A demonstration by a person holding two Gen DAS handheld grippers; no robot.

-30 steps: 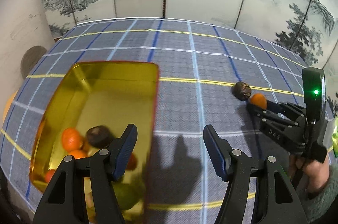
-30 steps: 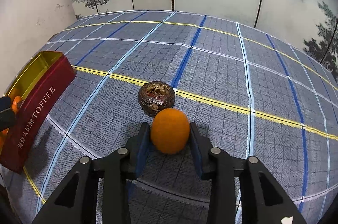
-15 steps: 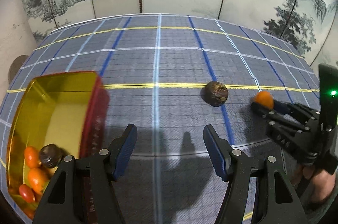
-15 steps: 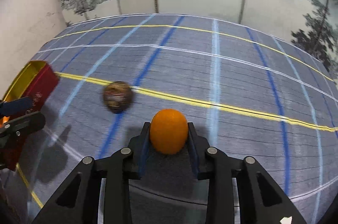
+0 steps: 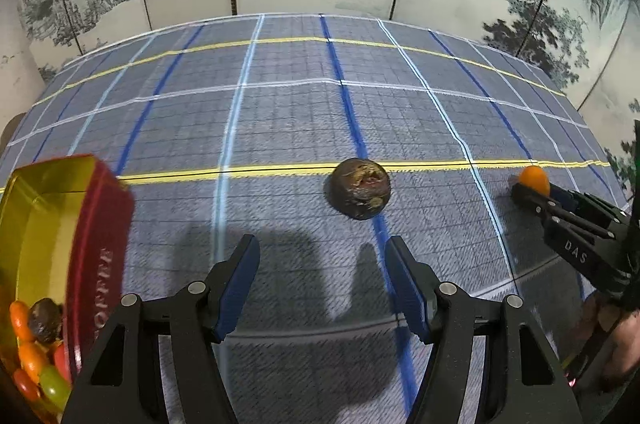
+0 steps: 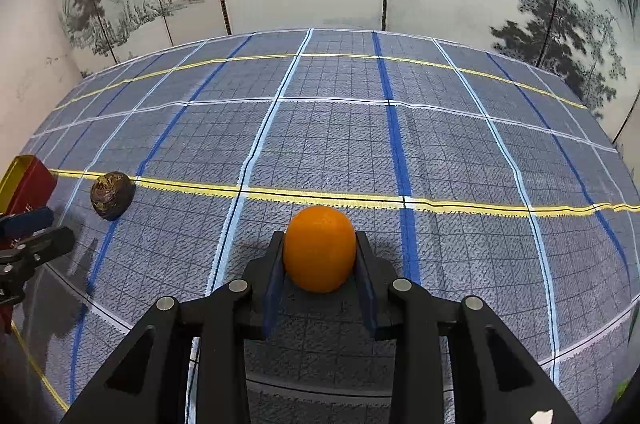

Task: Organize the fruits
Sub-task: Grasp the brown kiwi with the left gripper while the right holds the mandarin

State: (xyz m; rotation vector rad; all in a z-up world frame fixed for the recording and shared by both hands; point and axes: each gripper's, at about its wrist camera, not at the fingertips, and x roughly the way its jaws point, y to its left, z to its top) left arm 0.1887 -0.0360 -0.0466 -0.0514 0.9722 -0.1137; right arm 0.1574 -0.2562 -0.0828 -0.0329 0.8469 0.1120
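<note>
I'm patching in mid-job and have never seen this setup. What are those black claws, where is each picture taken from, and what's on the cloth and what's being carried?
There is no robot here: a person holds a two-finger claw in each hand, and each claw carries a wide-angle camera looking along its fingers. In the left-hand picture, the left gripper stands open and empty above the checked tablecloth. Ahead of it a dark wrinkled fruit lies on the cloth. At the left edge is a red and gold tin with small fruits inside. In the right-hand picture, the right gripper is shut on an orange fruit; the other view shows this gripper too, at its right edge.
</note>
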